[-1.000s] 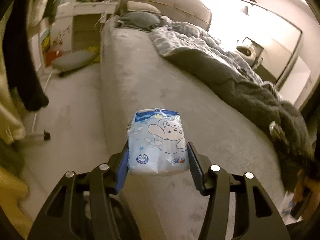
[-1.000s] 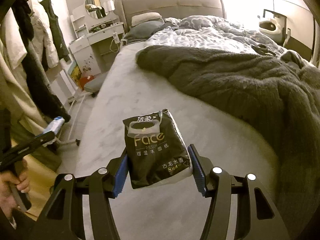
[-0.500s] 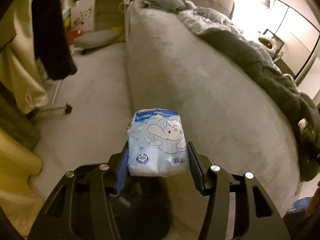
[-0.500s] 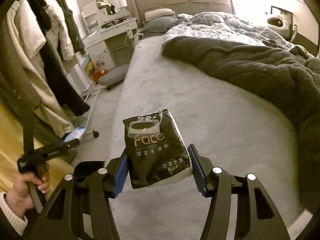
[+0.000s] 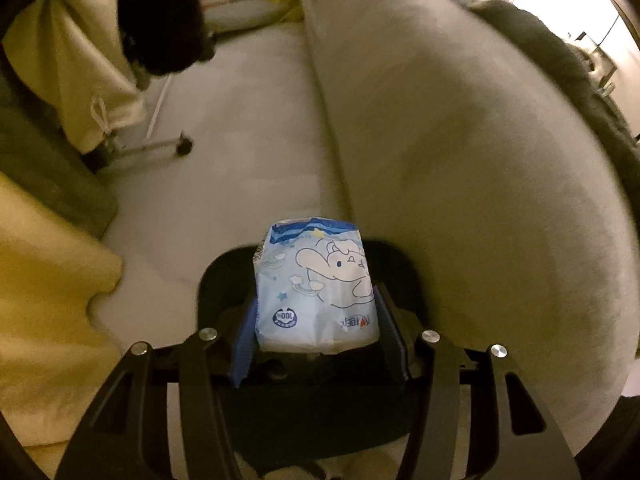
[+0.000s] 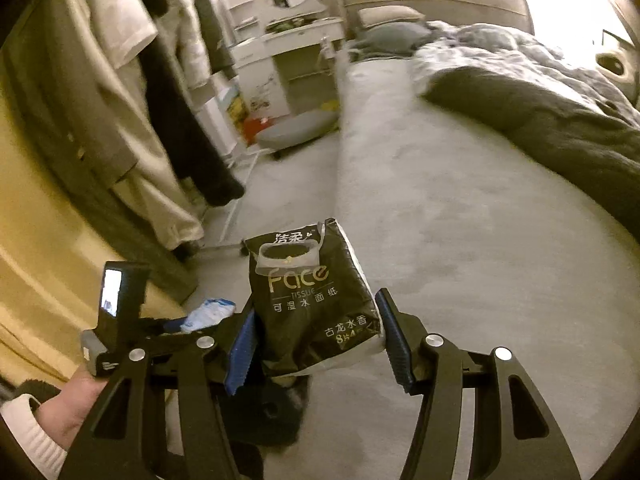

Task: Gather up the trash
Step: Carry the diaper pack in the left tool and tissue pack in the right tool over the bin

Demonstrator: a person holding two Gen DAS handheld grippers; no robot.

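**Both grippers loaded, parked by the foot of the bed**

Landmark here is the bed, the big grey thing with a dark blanket bunched up on top.

The left gripper has its jaws closed in on a blue-and-white tissue pack with a cartoon character on it, squeezed between the blue pads. It's hanging just off the bed's near corner, right above a black bin that sits on the floor against the side of the bed.

The right gripper is clamped the same way on a black tissue pack with "Face" printed on it, held over the near edge of the bed.

From the right wrist view you can also see the left hand holding its gripper off the bed's side, with clothes hanging further out beyond it.
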